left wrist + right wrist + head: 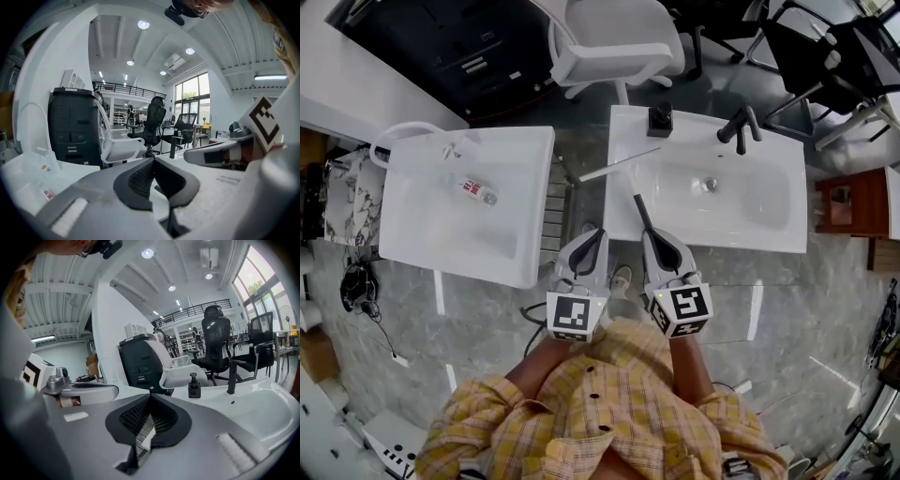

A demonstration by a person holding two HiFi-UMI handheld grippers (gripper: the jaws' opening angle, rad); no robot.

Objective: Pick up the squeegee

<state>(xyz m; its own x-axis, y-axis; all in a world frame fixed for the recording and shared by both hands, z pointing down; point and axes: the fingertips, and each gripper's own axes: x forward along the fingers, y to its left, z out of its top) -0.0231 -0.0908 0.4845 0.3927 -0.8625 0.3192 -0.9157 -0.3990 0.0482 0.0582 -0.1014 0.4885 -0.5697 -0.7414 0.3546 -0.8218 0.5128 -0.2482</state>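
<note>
Black in the handle and silvery in the blade, the squeegee (639, 204) lies on the left rim of the right-hand basin (623, 117). Its blade crosses the left edge and its handle runs toward the front edge. In the head view the handle's near end reaches the tips of your right gripper (651, 236); whether they touch cannot be told. The right gripper view shows that tool's jaws pressed together with nothing clamped between the pads. Your left gripper (594, 234) hangs just beside it, over the gap between this basin and the left-hand basin (539, 159). Its own view shows the jaws likewise together and empty. You hold both tools side by side, pointing forward and slightly downward, marker cubes toward your chest. A soap dispenser (660, 119) and a tap (741, 127) stand along the back edge.
</note>
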